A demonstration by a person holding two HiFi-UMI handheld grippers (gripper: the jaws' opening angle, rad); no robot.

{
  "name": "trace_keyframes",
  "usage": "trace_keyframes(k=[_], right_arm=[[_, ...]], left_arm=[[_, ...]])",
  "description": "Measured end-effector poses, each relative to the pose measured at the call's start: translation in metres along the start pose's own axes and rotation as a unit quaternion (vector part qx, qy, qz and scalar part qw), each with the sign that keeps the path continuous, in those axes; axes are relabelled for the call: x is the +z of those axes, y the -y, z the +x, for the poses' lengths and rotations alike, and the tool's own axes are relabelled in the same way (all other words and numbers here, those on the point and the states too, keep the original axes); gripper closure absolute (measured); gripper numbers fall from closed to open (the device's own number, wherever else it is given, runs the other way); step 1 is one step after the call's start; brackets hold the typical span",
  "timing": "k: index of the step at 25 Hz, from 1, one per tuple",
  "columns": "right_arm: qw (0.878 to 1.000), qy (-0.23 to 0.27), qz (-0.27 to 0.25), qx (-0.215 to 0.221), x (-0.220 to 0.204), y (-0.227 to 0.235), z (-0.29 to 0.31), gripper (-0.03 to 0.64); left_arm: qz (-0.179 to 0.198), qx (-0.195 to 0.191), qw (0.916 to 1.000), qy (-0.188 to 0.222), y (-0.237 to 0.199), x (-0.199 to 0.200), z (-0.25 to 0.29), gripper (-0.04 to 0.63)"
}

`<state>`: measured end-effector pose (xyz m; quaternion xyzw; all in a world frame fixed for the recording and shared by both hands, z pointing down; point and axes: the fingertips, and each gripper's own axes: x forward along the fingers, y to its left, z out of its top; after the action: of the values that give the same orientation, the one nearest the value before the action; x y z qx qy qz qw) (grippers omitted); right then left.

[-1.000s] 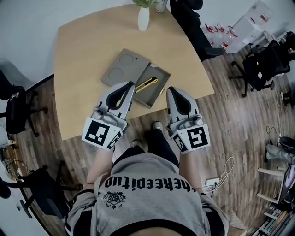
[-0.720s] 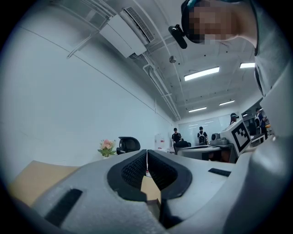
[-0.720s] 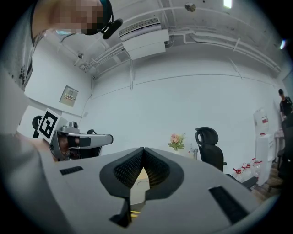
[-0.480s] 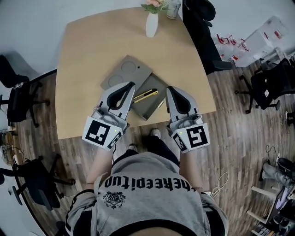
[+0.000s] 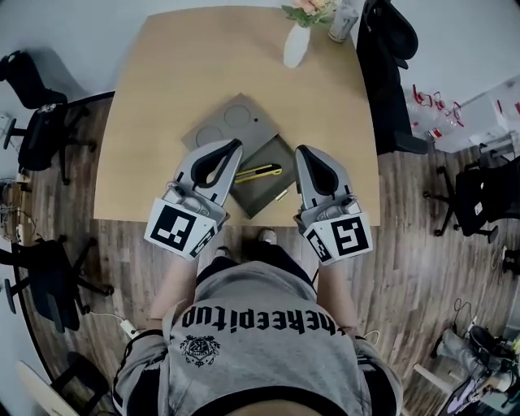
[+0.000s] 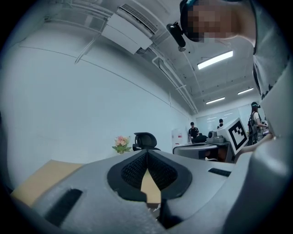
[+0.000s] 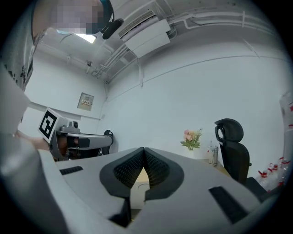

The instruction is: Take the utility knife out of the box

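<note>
An open grey box [image 5: 266, 188] lies on the wooden table [image 5: 162, 97] near its front edge, its lid [image 5: 229, 122] folded back to the left. A yellow and black utility knife [image 5: 258, 172] rests inside the box tray. My left gripper [image 5: 234, 146] is shut and empty, its tip over the near edge of the lid, just left of the knife. My right gripper [image 5: 302, 153] is also shut and empty, its tip at the box's right side. In both gripper views the jaws meet at the tip, and the knife is hidden behind them.
A white vase with flowers [image 5: 296, 45] and a small bottle [image 5: 342, 24] stand at the table's far edge. A black office chair [image 5: 390, 49] is at the far right, with other chairs [image 5: 36, 122] on the wooden floor to the left. The person stands at the table's near edge.
The view has swung so the table sits more centred. Both grippers have come closer to the box, which now lies between their tips. Both stay shut.
</note>
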<state>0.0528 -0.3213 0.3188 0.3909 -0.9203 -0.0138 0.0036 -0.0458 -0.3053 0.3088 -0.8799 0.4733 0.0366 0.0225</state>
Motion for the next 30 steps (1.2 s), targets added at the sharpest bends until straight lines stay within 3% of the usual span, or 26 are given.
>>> trace_keyframes(k=[9, 21, 30], right_arm=[[0.998, -0.021, 0.016, 0.061, -0.019, 0.022, 0.021, 0.611], [0.988, -0.089, 0.043, 0.117, -0.079, 0.039, 0.038, 0.611], [0.979, -0.125, 0.07, 0.142, -0.119, 0.036, 0.044, 0.611]], left_arm=[[-0.006, 0.051, 0.9982, -0.03, -0.001, -0.019, 0.018, 0.577], [-0.032, 0.105, 0.9898, -0.091, -0.004, -0.071, 0.03, 0.577], [-0.041, 0.097, 0.9812, -0.162, 0.003, -0.12, 0.034, 0.577]])
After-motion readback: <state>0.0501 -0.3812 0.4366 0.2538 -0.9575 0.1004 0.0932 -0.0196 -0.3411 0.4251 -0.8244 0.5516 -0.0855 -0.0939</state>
